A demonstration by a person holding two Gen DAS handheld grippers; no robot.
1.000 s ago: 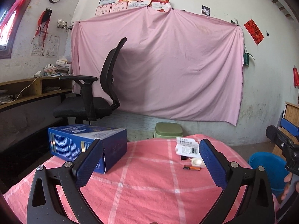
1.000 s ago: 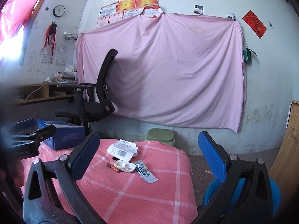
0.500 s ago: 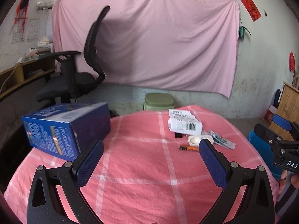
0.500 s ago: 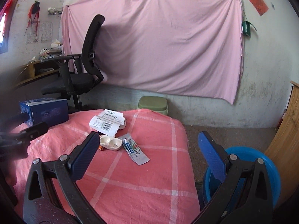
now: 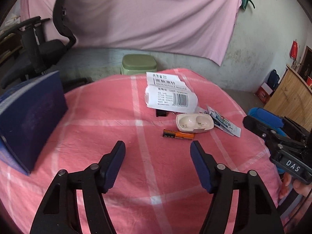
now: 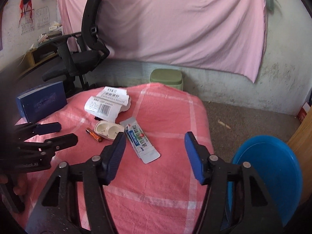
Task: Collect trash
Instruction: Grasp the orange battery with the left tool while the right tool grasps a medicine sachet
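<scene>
Trash clustered mid-table on the pink checked cloth (image 5: 97, 128): torn white barcoded paper packet (image 5: 171, 95), cream two-well plastic tray (image 5: 194, 123), orange-black battery (image 5: 178, 134), flattened blue-white sachet (image 6: 141, 143). Left gripper (image 5: 158, 154) and right gripper (image 6: 154, 147) closing, nothing between the jaws of either.

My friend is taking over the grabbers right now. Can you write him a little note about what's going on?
Left gripper: closing, nothing between its jaws.
Right gripper: closing, empty too.
On the pink cloth: battery, white plastic tray, torn white packet, blue-and-white sachet.
Blue tub is on the floor, right of the table.
Done: nothing collected yet.
Left: all four pieces.
</scene>
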